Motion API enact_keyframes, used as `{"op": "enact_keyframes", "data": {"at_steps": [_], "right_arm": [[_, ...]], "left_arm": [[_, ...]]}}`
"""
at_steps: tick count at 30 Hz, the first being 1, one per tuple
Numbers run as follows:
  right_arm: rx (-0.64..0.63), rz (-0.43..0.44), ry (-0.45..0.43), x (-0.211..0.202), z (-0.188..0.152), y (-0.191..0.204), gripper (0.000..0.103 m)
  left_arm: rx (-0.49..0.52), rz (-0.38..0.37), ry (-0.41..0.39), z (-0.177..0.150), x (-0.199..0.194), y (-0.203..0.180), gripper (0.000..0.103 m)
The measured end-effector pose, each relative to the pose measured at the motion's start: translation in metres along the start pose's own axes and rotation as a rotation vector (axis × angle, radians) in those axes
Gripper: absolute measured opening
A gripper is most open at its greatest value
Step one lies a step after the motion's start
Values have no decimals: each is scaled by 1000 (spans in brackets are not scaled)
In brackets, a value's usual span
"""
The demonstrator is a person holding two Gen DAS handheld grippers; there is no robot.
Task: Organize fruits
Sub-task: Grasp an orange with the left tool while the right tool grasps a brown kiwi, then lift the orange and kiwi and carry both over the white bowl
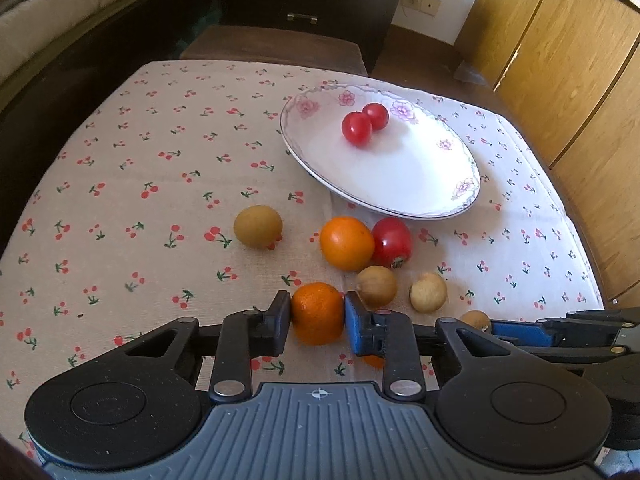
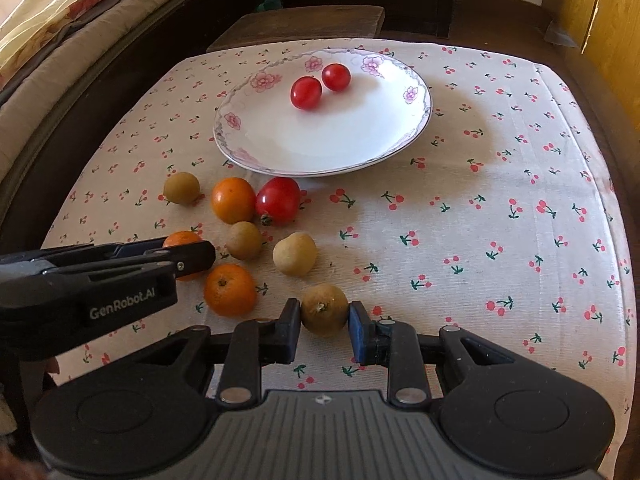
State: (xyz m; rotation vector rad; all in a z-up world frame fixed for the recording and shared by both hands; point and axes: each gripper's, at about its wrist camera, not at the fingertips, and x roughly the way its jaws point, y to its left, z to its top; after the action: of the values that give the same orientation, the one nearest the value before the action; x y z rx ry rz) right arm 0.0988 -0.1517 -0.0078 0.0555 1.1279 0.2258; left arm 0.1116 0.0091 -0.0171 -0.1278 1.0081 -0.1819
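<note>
My left gripper (image 1: pixel 317 316) is shut on a small orange (image 1: pixel 317 313) on the cloth; it also shows in the right wrist view (image 2: pixel 188 256). My right gripper (image 2: pixel 324 320) is shut on a brown longan (image 2: pixel 324 315), low over the cloth. A white floral plate (image 1: pixel 400 184) (image 2: pixel 280 148) holds two cherry tomatoes (image 1: pixel 364 122) (image 2: pixel 318 86). On the cloth lie another orange (image 1: pixel 346 243) (image 2: pixel 233 200), a red tomato (image 1: pixel 393 241) (image 2: pixel 278 200), a third orange (image 2: pixel 230 289) and several longans (image 1: pixel 258 226) (image 2: pixel 294 254).
The table has a cherry-print cloth (image 1: pixel 160 160) (image 2: pixel 500 220). A dark stool (image 1: pixel 276 46) (image 2: pixel 296 26) stands beyond the far edge. A bed (image 2: pixel 60 40) runs along the left and wooden cabinets (image 1: pixel 560 60) along the right.
</note>
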Motion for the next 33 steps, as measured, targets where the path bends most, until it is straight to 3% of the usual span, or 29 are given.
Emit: {"op": "enact_keyframes", "data": {"at_steps": [23,33], "right_arm": [[18,14,-8,-12,-14,2,28],[7,4,10,-7,-17,3,28]], "left_arm": [[54,-28,15,-27,-23,-4,36],[99,1,22,-33,-19,-10,37]]}}
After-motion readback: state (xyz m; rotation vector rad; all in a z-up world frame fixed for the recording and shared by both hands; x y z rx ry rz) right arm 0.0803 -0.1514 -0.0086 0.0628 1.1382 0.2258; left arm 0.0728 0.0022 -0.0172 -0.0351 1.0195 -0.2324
